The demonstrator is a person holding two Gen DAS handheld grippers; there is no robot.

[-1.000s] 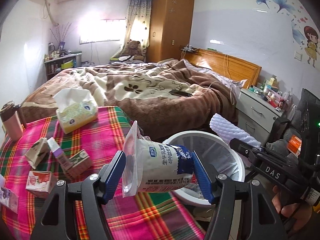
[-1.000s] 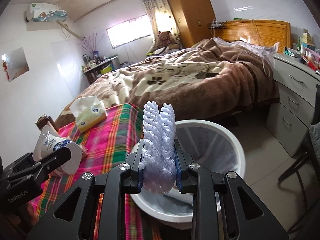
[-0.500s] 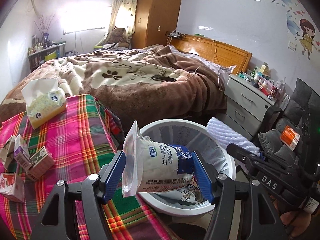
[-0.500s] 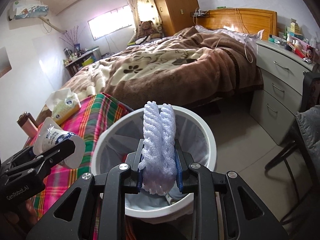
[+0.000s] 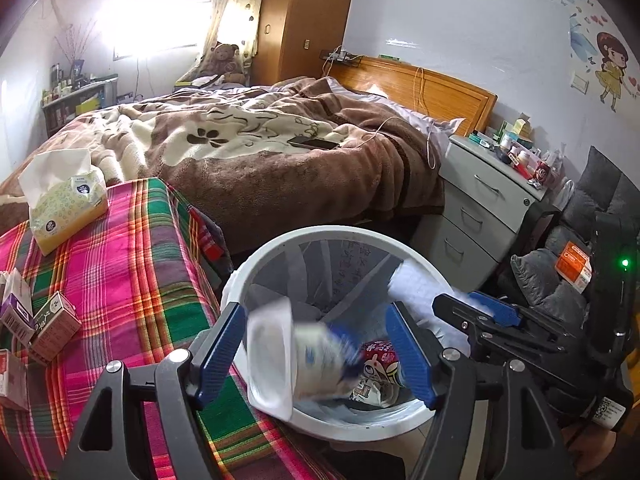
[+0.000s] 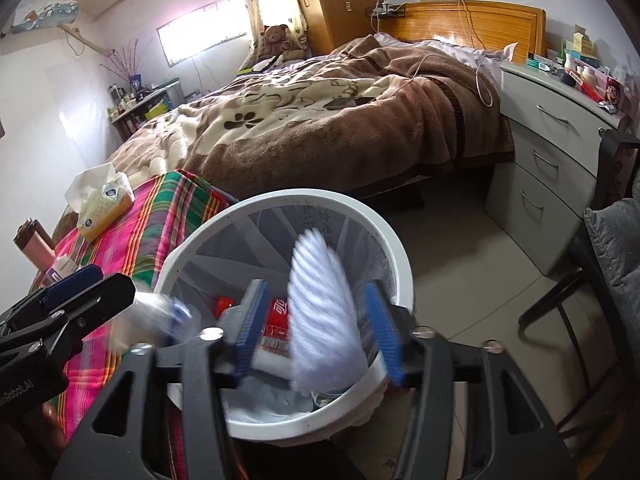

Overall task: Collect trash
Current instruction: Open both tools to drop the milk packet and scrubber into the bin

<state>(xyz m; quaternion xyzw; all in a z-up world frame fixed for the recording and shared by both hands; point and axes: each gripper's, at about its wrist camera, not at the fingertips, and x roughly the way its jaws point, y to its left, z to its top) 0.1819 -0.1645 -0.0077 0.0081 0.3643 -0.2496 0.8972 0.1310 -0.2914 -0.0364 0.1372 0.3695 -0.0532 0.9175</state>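
A white trash bin with a liner stands beside the table and holds wrappers. My left gripper hangs over its near rim, jaws opening. A blurred blue-and-white milk pouch drops between the pads, touching neither. My right gripper is over the same bin, jaws also opening. A blurred white foam net falls loose between its pads. The left wrist view shows the right gripper at the bin's right with the foam net. The right wrist view shows the left gripper and the pouch.
A plaid-covered table left of the bin carries a tissue box and several small drink cartons. A bed lies behind, a grey nightstand to the right, and a dark chair near the right gripper.
Both grippers came forward and down over the bin. Both sets of jaws spread, letting go of the milk pouch and the foam net, which now fall into the bin.
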